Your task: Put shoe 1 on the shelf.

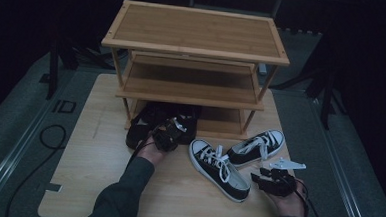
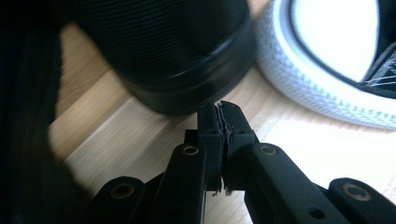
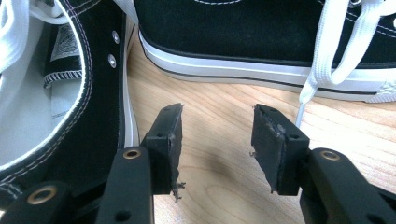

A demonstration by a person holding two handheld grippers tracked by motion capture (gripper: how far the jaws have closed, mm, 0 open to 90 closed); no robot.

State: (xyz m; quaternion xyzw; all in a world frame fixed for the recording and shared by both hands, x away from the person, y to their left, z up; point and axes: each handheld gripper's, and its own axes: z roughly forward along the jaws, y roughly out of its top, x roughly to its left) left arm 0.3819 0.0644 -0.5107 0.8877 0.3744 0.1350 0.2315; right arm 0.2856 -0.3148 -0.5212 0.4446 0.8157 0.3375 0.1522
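We see L gripper pinched closed, empty, by the black shoe's heel; R gripper half-wide, empty. Risk: black-and-white canvas sneaker at R's 10 o'clock gets nudged.

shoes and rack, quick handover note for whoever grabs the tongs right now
Left tongs: shut, holding nothing, at the all-black shoes by the foot of the three-tier bamboo shoe rack.
Right tongs: open, empty, low over the light wooden table beside the black-and-white canvas sneakers.
Done: no shoe on the two upper shelves.
Left: probably shelving both pairs.
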